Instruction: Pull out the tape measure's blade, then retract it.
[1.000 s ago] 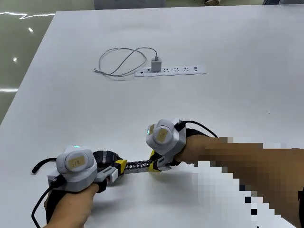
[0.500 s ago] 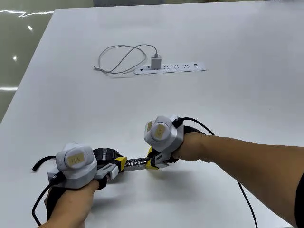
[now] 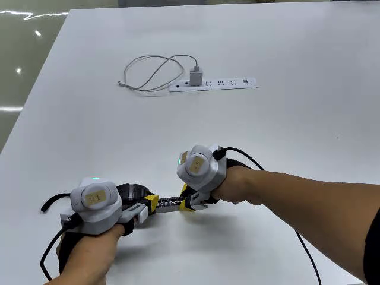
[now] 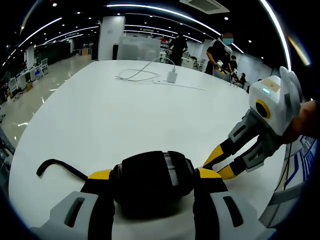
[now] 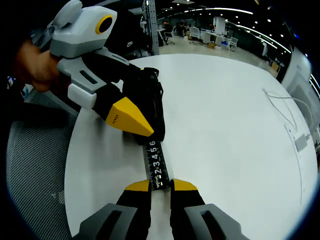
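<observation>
A black tape measure point(image 3: 133, 193) rests on the white table point(image 3: 267, 130) at the near left, and my left gripper point(image 3: 142, 200) is shut around its case. In the left gripper view the case point(image 4: 152, 182) sits squeezed between the two yellow-tipped jaws of the left gripper point(image 4: 154, 175). A short length of blade point(image 3: 169, 203) runs right from the case to my right gripper point(image 3: 185, 202), which is shut on the blade's end. The right gripper view shows the numbered blade point(image 5: 155, 161) leading from the right gripper point(image 5: 160, 186) to the case point(image 5: 150, 102).
A white power strip point(image 3: 221, 85) with a plugged charger and a looped white cable point(image 3: 151, 74) lies at the far centre. The tape measure's black strap point(image 4: 55, 165) trails left. The table's left edge drops to a glossy floor. People stand far off in the left gripper view.
My right gripper has moved slightly left toward the case, so the exposed length of blade is a little shorter. The left gripper has held its place on the case.
</observation>
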Motion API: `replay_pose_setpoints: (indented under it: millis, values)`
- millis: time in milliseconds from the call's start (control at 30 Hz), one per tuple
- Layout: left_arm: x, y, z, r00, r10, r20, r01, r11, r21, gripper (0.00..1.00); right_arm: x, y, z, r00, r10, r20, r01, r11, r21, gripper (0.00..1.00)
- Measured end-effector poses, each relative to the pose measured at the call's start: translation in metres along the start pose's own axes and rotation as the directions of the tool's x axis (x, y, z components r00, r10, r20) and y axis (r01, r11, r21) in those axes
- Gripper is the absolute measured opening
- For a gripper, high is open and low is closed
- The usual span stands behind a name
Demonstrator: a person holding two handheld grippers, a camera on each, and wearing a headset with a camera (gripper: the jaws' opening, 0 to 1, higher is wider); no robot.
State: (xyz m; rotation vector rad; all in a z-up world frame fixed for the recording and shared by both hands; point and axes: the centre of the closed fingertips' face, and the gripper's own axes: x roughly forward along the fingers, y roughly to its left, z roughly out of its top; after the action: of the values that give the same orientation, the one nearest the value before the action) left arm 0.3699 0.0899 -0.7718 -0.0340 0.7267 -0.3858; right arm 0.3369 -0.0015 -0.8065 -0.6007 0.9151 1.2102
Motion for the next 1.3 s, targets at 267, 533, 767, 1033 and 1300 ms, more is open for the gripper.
replay_pose_setpoints:
  millis: [267, 533, 767, 1033, 1300]
  values:
    - [0.0, 0.0, 0.0, 1.0, -0.002, 0.0, 0.002, 1.0, -0.003, 0.6, 0.004, 0.001, 0.005, 0.9999, -0.008, 0.015, 0.009, 1.0, -0.024, 0.1]
    - [0.0, -0.001, 0.0, 1.0, -0.004, -0.001, 0.004, 1.0, -0.003, 0.6, 0.007, 0.002, 0.011, 0.9998, -0.004, 0.021, 0.005, 1.0, -0.02, 0.1]
    - [0.0, 0.0, 0.0, 1.0, -0.005, -0.003, 0.005, 1.0, -0.003, 0.6, 0.008, 0.003, 0.014, 0.9996, -0.004, 0.029, 0.004, 1.0, -0.02, 0.1]
    - [0.001, 0.001, 0.0, 1.0, -0.006, -0.006, 0.006, 1.0, -0.007, 0.6, 0.011, 0.003, 0.019, 0.9991, 0.001, 0.043, 0.0, 1.0, -0.026, 0.1]
    - [0.001, 0.001, 0.0, 1.0, -0.008, -0.005, 0.008, 1.0, -0.007, 0.6, 0.014, 0.005, 0.023, 0.9986, 0.008, 0.053, -0.006, 0.999, -0.035, 0.1]
